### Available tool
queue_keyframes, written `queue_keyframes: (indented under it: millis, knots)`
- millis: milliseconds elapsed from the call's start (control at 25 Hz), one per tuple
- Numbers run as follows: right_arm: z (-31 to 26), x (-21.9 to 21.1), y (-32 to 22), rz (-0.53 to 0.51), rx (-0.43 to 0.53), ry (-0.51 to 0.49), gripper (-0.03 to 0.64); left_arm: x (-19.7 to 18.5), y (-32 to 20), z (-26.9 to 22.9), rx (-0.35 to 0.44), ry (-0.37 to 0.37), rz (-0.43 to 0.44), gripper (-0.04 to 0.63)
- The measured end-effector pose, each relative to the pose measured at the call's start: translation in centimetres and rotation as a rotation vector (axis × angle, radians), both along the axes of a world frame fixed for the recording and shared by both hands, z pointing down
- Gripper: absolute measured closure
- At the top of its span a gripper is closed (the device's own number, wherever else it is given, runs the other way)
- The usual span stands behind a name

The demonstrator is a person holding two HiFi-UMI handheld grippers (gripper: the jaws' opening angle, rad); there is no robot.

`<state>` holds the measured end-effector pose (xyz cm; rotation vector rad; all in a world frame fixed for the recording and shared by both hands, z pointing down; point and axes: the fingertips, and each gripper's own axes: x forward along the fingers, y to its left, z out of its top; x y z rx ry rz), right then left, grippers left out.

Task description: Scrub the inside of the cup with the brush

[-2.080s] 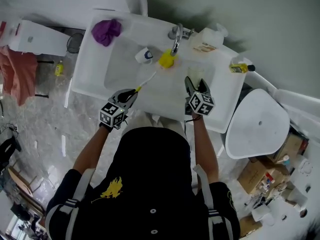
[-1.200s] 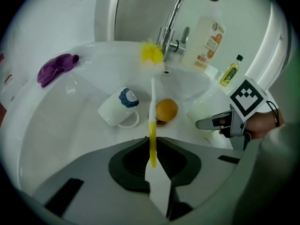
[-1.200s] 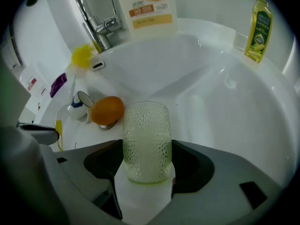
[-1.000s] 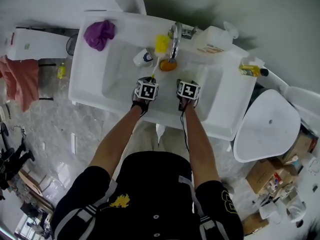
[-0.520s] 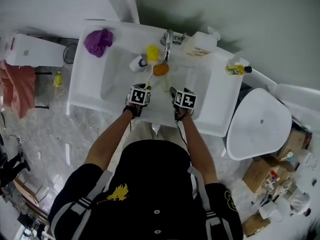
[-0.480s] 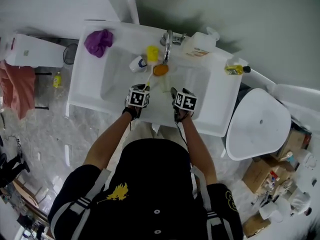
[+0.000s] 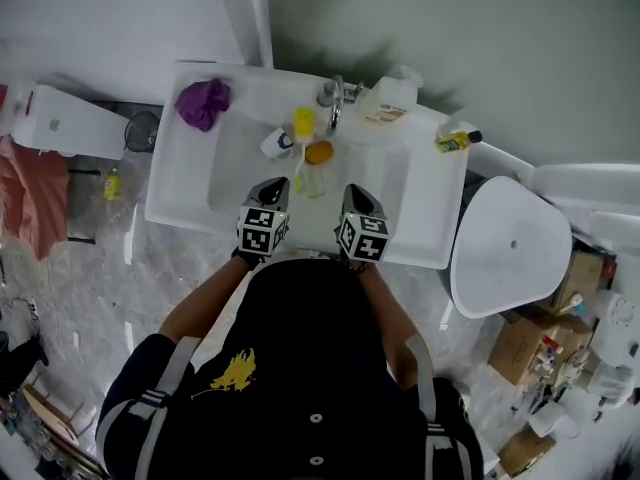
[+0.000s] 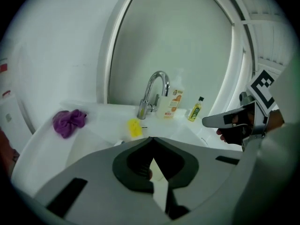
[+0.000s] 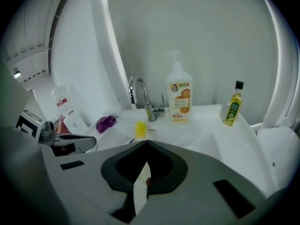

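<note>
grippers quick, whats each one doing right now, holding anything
left gripper: closed, jaws together, holding nothing
right gripper: closed, jaws together, holding nothing

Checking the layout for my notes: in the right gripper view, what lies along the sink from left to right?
left hand-held gripper, purple cloth, faucet, pump soap bottle, small yellow bottle
</note>
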<state>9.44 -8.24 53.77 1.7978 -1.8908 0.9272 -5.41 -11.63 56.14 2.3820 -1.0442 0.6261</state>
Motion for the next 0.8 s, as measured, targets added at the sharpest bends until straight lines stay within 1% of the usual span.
queue_keyframes:
  millis: [160, 280, 360, 600, 800]
  knots:
    - [-2.1, -1.5, 0.5, -0.004, 0.046, 0.087, 0.591, 0.3, 1.1, -2.8, 0.065, 0.039, 0.067, 0.578]
    - [-3.1, -2.7, 1.4, 0.001, 0.076, 0.127, 0.591, 0.6, 1.5, -4.0, 0.097, 0.066, 0.104, 0.578]
    - [-3.5, -3.4, 2.4, -0.004, 0.083, 0.149, 0.591, 0.7, 2.1, -4.5, 0.115, 0.070, 0.128, 0.578]
    - [-5.2, -4.0, 4.1, 0.013, 0.131, 0.156, 0.591, 0.5, 4.6, -6.6, 0.170, 0.066, 0.190, 0.578]
    - [-7.6, -5.4, 6.6, -0.006, 0.178, 0.166, 0.591, -0.9, 9.4, -8.0, 0.170, 0.075, 0.177, 0.578]
